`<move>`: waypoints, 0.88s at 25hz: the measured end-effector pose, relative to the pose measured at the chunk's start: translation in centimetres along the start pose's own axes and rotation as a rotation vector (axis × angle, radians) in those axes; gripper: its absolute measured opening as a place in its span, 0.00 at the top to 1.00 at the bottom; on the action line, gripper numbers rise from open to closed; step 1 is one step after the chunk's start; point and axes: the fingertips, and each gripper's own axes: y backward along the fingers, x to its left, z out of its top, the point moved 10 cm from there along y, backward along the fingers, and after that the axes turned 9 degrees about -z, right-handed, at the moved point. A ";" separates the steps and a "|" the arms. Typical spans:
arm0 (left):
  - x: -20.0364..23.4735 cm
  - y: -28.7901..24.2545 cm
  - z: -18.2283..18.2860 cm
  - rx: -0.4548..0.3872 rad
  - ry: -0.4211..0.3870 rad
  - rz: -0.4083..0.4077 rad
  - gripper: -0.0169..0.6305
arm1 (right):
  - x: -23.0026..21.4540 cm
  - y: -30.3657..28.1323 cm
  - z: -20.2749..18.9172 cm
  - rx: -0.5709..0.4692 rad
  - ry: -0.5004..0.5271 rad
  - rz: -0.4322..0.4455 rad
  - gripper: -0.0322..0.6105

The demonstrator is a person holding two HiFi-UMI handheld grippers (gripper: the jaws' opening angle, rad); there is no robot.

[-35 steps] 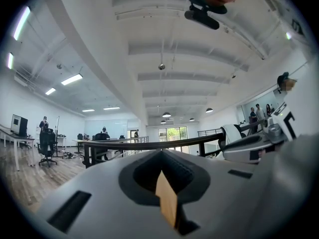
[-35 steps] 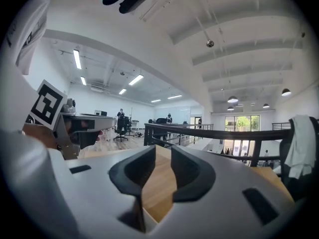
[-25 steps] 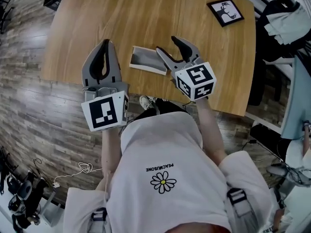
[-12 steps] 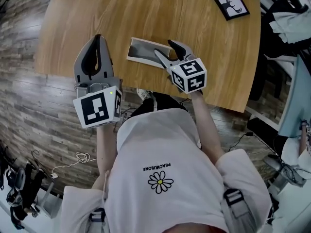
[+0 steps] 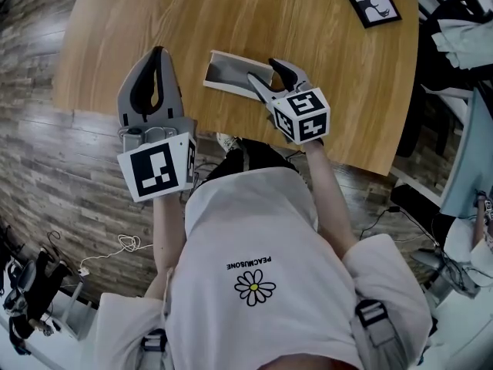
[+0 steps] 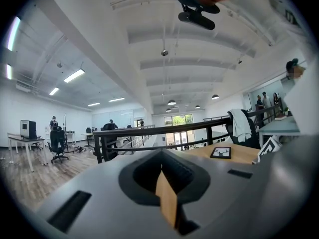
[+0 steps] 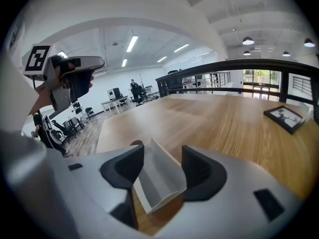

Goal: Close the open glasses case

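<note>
The open glasses case [image 5: 229,72], grey inside with a pale rim, lies on the wooden table [image 5: 231,14] near its front edge. My right gripper [image 5: 267,73] is open, with one jaw on each side of the case's right end. In the right gripper view the case [image 7: 157,180] lies between the two dark fingers [image 7: 124,166], and I cannot tell whether they touch it. My left gripper [image 5: 158,56] is held over the table's front left edge, apart from the case. It is shut with nothing in it, and its jaws [image 6: 162,166] meet.
A black-framed picture [image 5: 371,5] lies at the table's far right. A chair with clothes [image 5: 454,29] stands to the right of the table. Wood plank floor [image 5: 46,176] lies left of and below the table edge. A railing [image 7: 239,71] runs behind the table.
My right gripper has moved forward over the case's right end, so its jaws now stand either side of it. The left gripper has stayed where it was.
</note>
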 end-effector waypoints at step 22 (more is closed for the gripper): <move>-0.4 1.3 -0.6 -0.006 0.024 0.004 0.95 | 3.8 2.0 -4.8 0.135 0.000 0.066 0.59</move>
